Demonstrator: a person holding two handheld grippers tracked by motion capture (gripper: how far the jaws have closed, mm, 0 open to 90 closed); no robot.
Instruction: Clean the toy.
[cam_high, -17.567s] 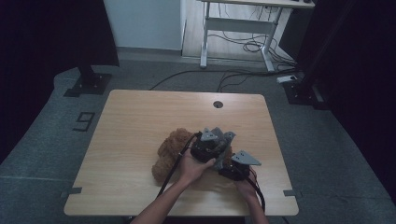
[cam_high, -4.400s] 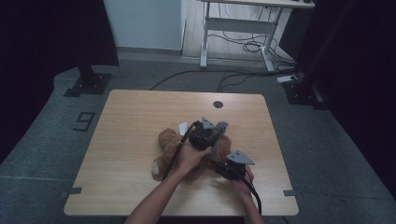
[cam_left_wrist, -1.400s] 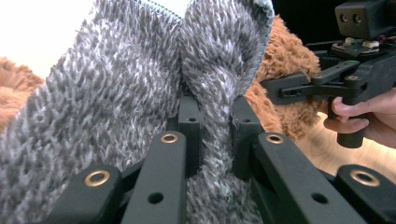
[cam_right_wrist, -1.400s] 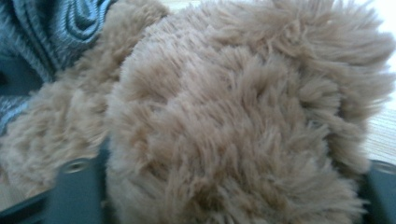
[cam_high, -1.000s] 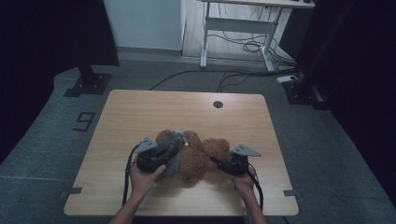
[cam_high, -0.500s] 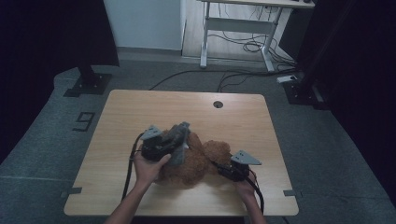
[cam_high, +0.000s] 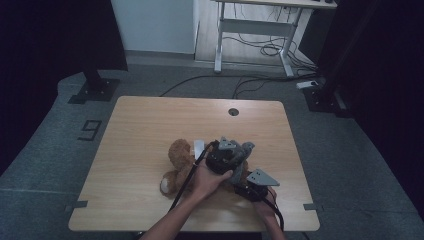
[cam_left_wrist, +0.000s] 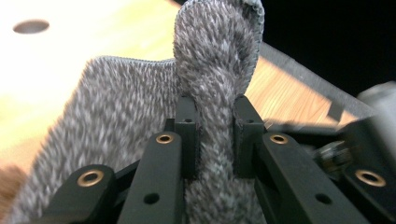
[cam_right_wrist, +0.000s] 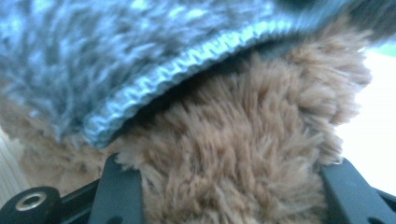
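Grey knitted cloth (cam_left_wrist: 219, 93) is pinched in the left gripper (cam_left_wrist: 215, 135); the right gripper (cam_right_wrist: 219, 186) clamps the brown teddy bear (cam_right_wrist: 243, 140).

wooden table (cam_high: 140, 130), brown teddy bear (cam_high: 179, 156) lying on it

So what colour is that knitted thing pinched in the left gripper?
The knitted cloth is flecked grey and white, clearest in the left gripper view.

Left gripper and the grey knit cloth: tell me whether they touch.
Touching. In the left gripper view, the left gripper has both jaws pressed against a bunched fold of the grey knit cloth, pinching it between them.
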